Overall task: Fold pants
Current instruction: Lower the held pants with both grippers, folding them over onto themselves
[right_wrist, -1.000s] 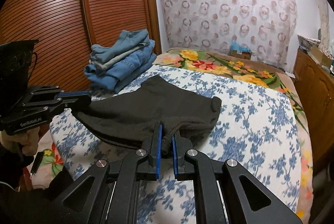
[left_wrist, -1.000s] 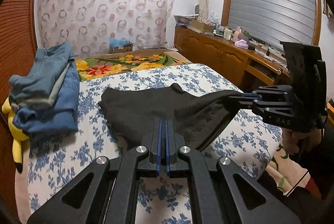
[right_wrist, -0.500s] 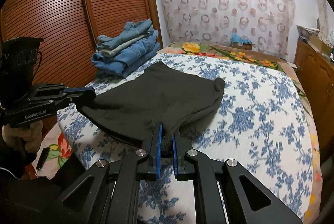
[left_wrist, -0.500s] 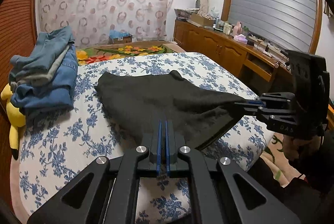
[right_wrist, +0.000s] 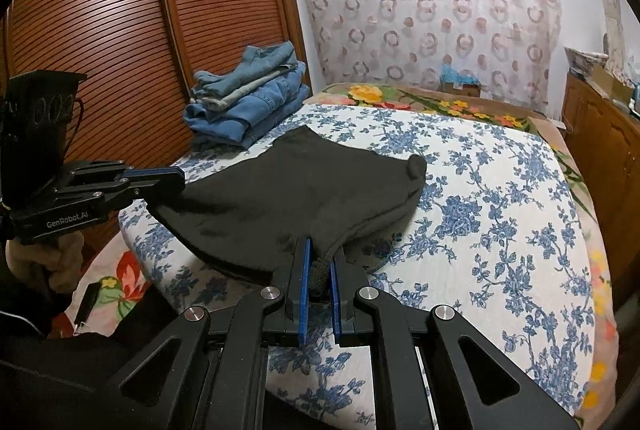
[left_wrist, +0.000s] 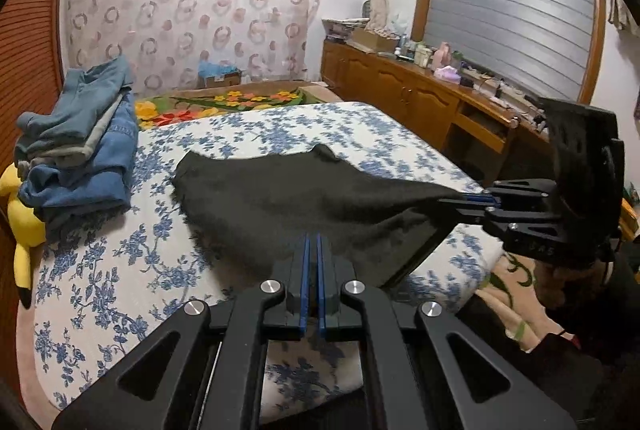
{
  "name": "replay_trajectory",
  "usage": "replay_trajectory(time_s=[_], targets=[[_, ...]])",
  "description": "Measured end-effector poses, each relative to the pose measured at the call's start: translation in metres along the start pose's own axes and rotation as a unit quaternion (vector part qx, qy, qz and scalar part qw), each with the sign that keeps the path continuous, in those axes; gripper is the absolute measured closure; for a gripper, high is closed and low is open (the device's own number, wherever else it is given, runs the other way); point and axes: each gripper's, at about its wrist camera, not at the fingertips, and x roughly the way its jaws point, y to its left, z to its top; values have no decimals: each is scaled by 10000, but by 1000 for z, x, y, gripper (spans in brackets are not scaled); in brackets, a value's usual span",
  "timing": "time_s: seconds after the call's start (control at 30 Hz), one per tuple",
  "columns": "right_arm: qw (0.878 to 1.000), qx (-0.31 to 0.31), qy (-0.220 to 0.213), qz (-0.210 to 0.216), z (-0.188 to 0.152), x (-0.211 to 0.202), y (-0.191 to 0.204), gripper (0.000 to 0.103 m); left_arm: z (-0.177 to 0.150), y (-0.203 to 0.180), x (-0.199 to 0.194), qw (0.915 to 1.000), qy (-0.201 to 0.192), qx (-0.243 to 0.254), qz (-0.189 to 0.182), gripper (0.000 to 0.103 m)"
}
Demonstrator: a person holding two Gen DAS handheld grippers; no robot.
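Observation:
The dark grey pants lie spread over the near part of the bed, with their near edge lifted. My left gripper is shut on the near edge of the pants. My right gripper is shut on the other near corner of the pants, with cloth bunched between its blue pads. The right gripper also shows in the left wrist view. The left gripper also shows in the right wrist view. The far end of the pants rests flat on the floral sheet.
A stack of folded jeans sits at the bed's far left, seen also in the right wrist view. A yellow plush toy lies beside it. A wooden wardrobe stands on the left and a wooden dresser on the right.
Both grippers have drawn back toward the foot of the bed with the pants' edge held. The pants have slid nearer and stretched out flatter.

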Motion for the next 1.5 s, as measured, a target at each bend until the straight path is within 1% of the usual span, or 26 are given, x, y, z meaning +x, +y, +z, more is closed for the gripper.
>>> replay_trajectory(time_s=[0.1,0.3,0.4,0.6,0.83,0.97,1.17,1.27,1.3,1.33,1.37,1.4,1.43,1.5], targets=[[10000,-33,-21,14,-2,-6,2,95,0,-4,-3,10000,-26,82,28,99],[10000,8,-3,-24,2,1,-4,95,2,7,7,10000,12,-22,46,99],[9999,-50,-12,-107,13,12,-6,95,12,13,16,10000,34,17,53,99],[9991,-144,-106,-390,37,42,-14,95,45,29,37,9993,-70,169,319,99],[9984,-80,26,-554,44,82,-24,95,59,49,63,9984,32,125,550,99],[9983,15,76,-582,47,95,-27,95,57,56,74,9980,130,57,620,99],[9978,131,224,-617,42,108,-31,95,44,61,88,9970,299,-87,711,98],[9980,240,173,-556,43,106,-35,95,40,60,88,9964,293,-46,797,87],[9981,242,145,-542,43,105,-35,91,38,60,88,9963,270,-17,817,80],[9982,238,114,-539,43,104,-36,89,37,60,87,9962,254,-23,832,68],[9981,229,66,-567,42,102,-37,88,35,61,86,9962,234,-44,837,60],[9980,221,21,-585,42,100,-37,85,33,63,85,9964,198,-85,815,46],[9979,226,-22,-600,41,98,-37,82,32,64,84,9966,179,-120,790,39],[9975,234,-48,-671,39,94,-38,71,29,67,83,9968,178,-177,761,35]])
